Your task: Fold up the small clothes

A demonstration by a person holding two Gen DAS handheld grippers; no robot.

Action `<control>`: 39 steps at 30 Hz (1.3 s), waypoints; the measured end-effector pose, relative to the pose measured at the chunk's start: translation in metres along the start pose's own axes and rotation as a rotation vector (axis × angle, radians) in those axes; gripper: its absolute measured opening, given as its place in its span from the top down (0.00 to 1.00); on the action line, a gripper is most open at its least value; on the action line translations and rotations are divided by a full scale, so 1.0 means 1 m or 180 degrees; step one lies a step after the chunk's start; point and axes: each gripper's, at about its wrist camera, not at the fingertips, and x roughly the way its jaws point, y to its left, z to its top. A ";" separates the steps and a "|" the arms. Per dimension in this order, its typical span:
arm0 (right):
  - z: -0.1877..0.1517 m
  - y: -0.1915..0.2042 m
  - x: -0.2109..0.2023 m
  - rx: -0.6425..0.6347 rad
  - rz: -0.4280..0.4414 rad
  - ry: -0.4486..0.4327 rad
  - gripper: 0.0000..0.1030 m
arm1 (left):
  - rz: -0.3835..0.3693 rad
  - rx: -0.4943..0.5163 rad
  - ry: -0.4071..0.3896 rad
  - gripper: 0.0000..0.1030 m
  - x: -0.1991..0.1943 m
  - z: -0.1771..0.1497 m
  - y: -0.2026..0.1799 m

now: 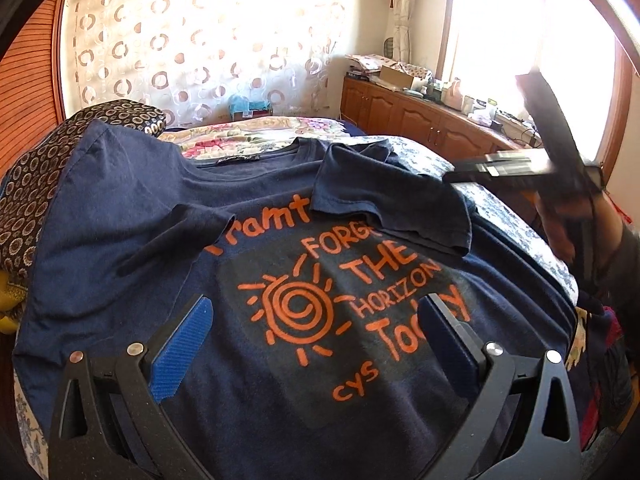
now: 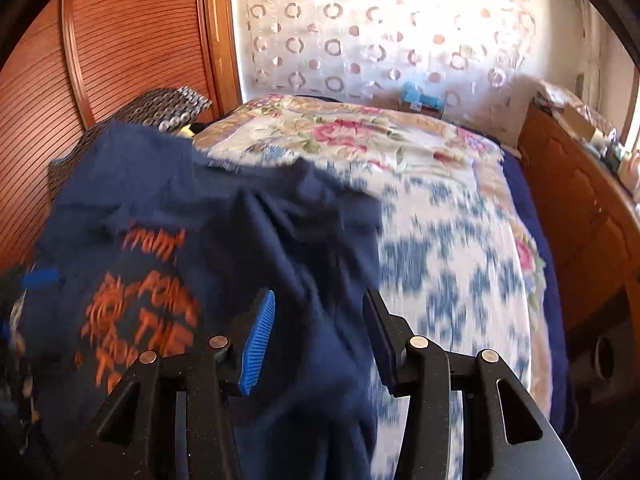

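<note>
The limp, light navy cotton T-shirt with orange print [image 1: 320,280] on the floral bed [image 2: 460,240] wants pinching at hem or sleeve edge; left gripper [image 1: 316,320] spread wide and empty, right gripper [image 2: 320,336] half-open, gripping nothing.

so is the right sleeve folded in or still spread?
Folded in. The sleeve lies flipped over the shirt chest, covering part of the orange print; the other sleeve is still spread.

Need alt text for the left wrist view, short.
A navy T-shirt with an orange sun print lies spread on a bed, one sleeve folded in over the chest. The left gripper hovers open above the print.
</note>
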 end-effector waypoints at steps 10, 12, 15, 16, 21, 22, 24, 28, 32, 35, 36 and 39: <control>-0.037 -0.012 -0.005 0.0059 -0.0057 0.0142 0.54 | -0.0243 0.0153 0.0132 0.18 0.029 0.046 -0.005; -0.041 -0.010 -0.003 0.0024 -0.0067 0.0163 0.54 | -0.0269 0.0156 0.0245 0.27 0.046 0.055 -0.004; -0.047 -0.009 -0.004 -0.0001 -0.0097 0.0195 0.54 | -0.0270 0.0201 0.0391 0.35 0.072 0.064 -0.003; -0.050 -0.008 -0.005 -0.0034 -0.0143 0.0204 0.54 | -0.0248 0.0220 0.0455 0.37 0.082 0.067 -0.003; -0.059 -0.010 -0.007 -0.0029 -0.0154 0.0145 0.54 | -0.0225 0.0125 0.0675 0.46 0.120 0.077 0.002; -0.060 -0.010 -0.007 -0.0005 -0.0137 0.0143 0.54 | -0.0239 0.0096 0.0714 0.49 0.125 0.078 0.003; -0.060 -0.010 -0.007 0.0003 -0.0141 0.0140 0.54 | -0.0229 0.0092 0.0743 0.54 0.132 0.080 0.003; -0.061 -0.009 -0.009 0.0010 -0.0137 0.0128 0.54 | -0.0223 0.0205 0.0776 0.95 0.130 0.080 -0.004; -0.061 -0.011 -0.010 0.0014 -0.0133 0.0125 0.54 | -0.0276 0.0192 0.0621 0.96 0.100 0.089 0.001; -0.061 -0.011 -0.010 0.0011 -0.0137 0.0125 0.54 | -0.0228 0.0164 0.0529 0.97 0.076 0.098 0.013; -0.061 -0.011 -0.010 0.0015 -0.0133 0.0124 0.54 | -0.0179 0.0171 0.0503 0.97 0.073 0.100 0.016; -0.061 -0.011 -0.011 0.0015 -0.0132 0.0125 0.54 | -0.0087 0.0201 0.0483 0.96 0.063 0.102 0.026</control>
